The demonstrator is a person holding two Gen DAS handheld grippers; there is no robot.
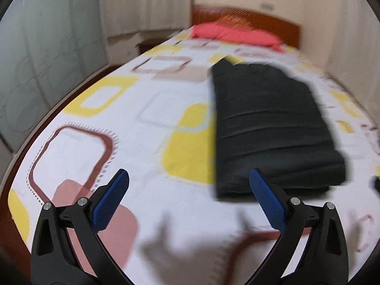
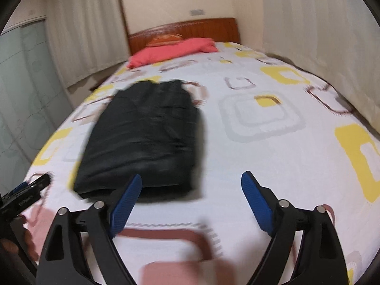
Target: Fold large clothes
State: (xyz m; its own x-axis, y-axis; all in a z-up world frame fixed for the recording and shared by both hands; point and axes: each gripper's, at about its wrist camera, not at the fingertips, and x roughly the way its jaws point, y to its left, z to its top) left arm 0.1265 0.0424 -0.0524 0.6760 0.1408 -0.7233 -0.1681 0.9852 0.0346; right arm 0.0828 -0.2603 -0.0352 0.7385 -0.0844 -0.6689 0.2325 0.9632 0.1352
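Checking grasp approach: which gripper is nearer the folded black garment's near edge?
About level, neither clearly nearer. Left gripper sits off the black garment's left corner; right gripper off its right corner. Both open, short of the edge.

folded black garment (image 1: 273, 128) (blurred), patterned bedsheet (image 1: 142, 123)

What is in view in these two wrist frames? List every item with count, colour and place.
dark garment: one, black, folded in a long rectangle, lying on the bed
bedsheet: one, white with yellow, brown and pink squares, covering the bed
pillow: one, coral red, at the bed's head
headboard: one, reddish wood, against the far wall
curtains: pale cream, beside the bed
left gripper: black, blue pads, open, empty
right gripper: black, blue pads, open, empty
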